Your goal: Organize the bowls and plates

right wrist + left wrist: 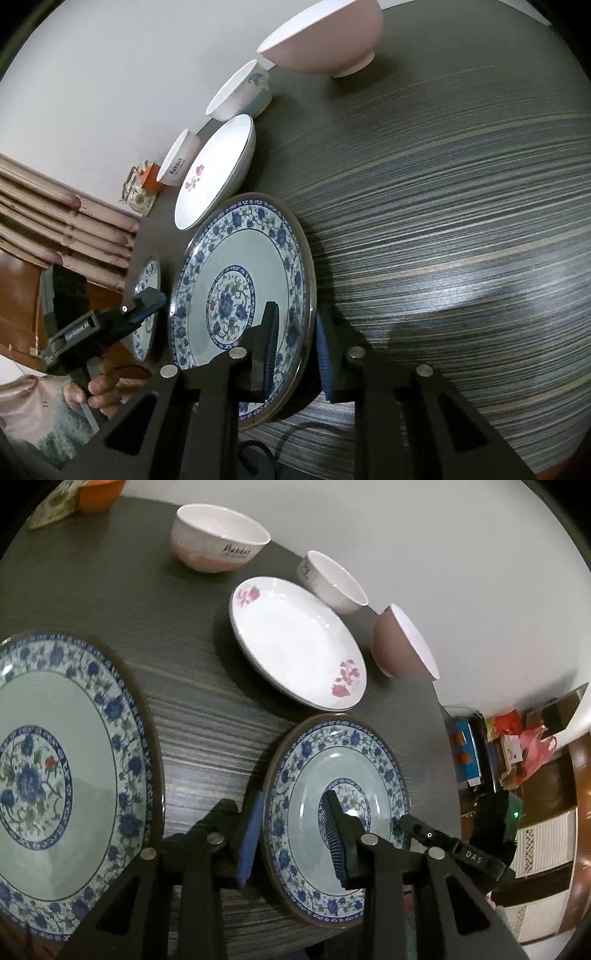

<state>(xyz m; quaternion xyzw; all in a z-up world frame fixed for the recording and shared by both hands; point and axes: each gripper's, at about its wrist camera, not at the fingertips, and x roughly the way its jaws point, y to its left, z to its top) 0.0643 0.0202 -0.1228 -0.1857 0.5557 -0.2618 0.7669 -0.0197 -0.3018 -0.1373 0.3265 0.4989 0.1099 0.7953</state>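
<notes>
My left gripper [291, 842] straddles the near rim of a small blue-flowered plate [354, 775] on the dark table, one finger over it and one under; whether it pinches the rim I cannot tell. My right gripper [295, 350] straddles the rim of a large blue-flowered plate [243, 266] in the same way. That large plate also shows in the left wrist view [55, 775]. A white plate with pink flowers [295, 642] lies behind. Three bowls stand along the far edge: a white and pink one [218, 539], a small white one [332, 579] and a pink one [402, 646].
The dark wood-grain table [443, 221] stretches to the right. An orange box [98, 494] and a patterned packet [55, 506] sit at the far corner. A white wall stands behind the bowls. Curtains [55, 221] hang at left. Shelves with packets [517, 746] are beyond the table edge.
</notes>
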